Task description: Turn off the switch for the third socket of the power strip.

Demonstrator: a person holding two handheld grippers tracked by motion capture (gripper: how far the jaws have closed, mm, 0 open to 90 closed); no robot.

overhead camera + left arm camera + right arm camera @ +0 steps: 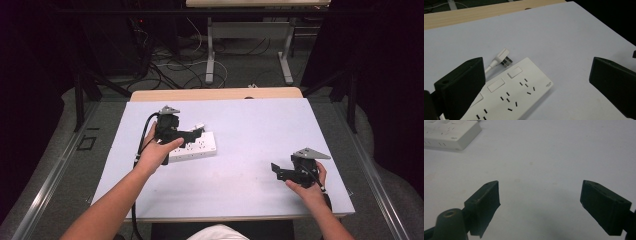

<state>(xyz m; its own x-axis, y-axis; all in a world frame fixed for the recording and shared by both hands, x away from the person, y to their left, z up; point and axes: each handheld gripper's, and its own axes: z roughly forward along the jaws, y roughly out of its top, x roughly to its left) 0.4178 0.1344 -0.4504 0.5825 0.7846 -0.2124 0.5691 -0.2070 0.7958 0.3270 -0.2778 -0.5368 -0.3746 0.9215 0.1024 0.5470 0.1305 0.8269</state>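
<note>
High view: my left gripper (192,134) hovers over the white power strip (197,147), which lies left of centre on the bench (250,125), and my right gripper (278,171) sits well apart to the strip's right, holding nothing. Left gripper view: fingers (461,90) spread wide w/ nothing between them, strip just below, its loose plug (502,58) lying at the strip's far edge, not in any socket. Right gripper view: fingers (484,205) stand apart over bare bench, strip off at far left, so I judge plugging-in is left to do.
</note>
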